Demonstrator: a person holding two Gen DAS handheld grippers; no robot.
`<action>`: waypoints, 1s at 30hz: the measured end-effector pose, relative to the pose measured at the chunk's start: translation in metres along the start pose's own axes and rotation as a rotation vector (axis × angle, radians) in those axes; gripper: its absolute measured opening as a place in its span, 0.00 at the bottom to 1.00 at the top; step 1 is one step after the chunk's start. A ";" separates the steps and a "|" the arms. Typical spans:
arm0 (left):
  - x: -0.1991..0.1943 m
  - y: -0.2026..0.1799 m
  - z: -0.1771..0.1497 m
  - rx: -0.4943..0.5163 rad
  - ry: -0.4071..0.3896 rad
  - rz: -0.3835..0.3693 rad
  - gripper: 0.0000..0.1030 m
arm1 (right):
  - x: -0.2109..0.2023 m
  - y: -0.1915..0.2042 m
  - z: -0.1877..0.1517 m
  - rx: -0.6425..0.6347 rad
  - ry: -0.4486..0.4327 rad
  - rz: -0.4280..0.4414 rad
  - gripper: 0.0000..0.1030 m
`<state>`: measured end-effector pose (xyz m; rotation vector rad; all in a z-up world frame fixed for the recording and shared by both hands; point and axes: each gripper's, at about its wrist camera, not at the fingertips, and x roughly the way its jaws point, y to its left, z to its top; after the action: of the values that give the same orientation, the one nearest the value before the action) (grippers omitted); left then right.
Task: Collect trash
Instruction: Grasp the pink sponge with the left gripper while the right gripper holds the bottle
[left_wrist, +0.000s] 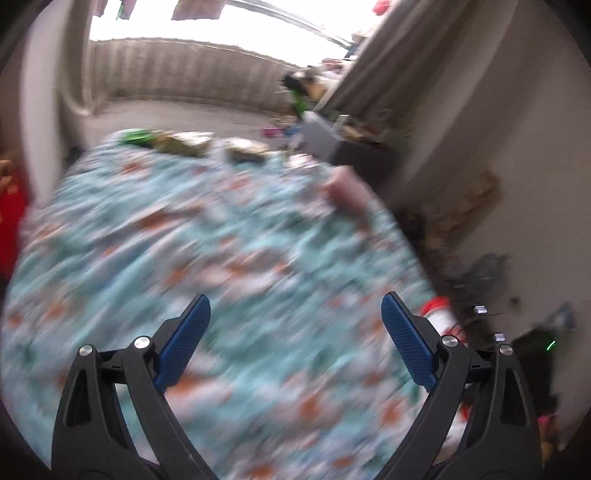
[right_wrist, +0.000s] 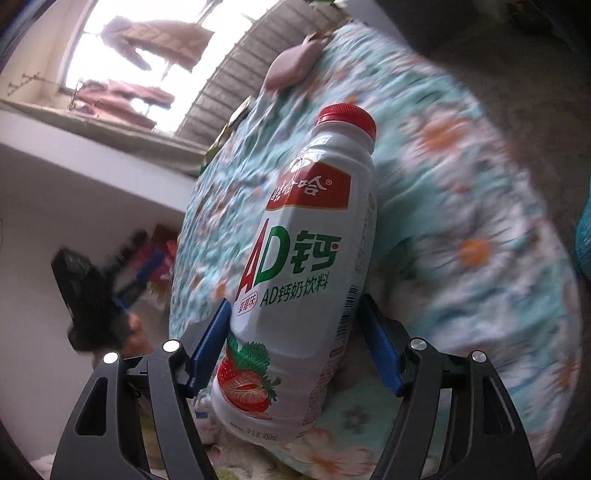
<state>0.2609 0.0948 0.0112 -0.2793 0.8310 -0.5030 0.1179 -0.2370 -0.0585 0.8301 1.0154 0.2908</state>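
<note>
My right gripper (right_wrist: 291, 325) is shut on a white drink bottle (right_wrist: 306, 236) with a red cap and a strawberry label; the blue pads press on its lower body and it leans over the floral bedspread (right_wrist: 461, 206). The left wrist view is blurred. There my left gripper (left_wrist: 295, 325) is open above the bedspread (left_wrist: 221, 251) with nothing between its fingers. The bottle's red cap (left_wrist: 437, 310) shows just past its right finger. Crumpled wrappers (left_wrist: 184, 144) and a green packet (left_wrist: 136, 136) lie at the bed's far edge.
A pink soft object (left_wrist: 347, 192) lies on the bed near the wall side, also seen as the pink object (right_wrist: 295, 62). A stained wall (left_wrist: 517, 184) runs along the right. Clutter and a grey box (left_wrist: 321, 133) stand beyond the bed. A window with hanging clothes (right_wrist: 147, 48) is behind.
</note>
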 end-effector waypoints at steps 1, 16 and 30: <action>0.012 -0.004 0.012 0.003 0.004 -0.029 0.87 | -0.001 -0.005 0.001 0.006 0.000 0.009 0.66; 0.248 -0.028 0.150 -0.141 0.164 -0.153 0.73 | 0.003 -0.028 0.005 0.008 0.029 0.117 0.67; 0.265 -0.054 0.130 -0.130 0.224 -0.106 0.34 | -0.003 -0.032 0.001 0.005 0.010 0.127 0.67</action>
<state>0.4924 -0.0856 -0.0489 -0.3930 1.0733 -0.5881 0.1124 -0.2608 -0.0796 0.9003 0.9750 0.4006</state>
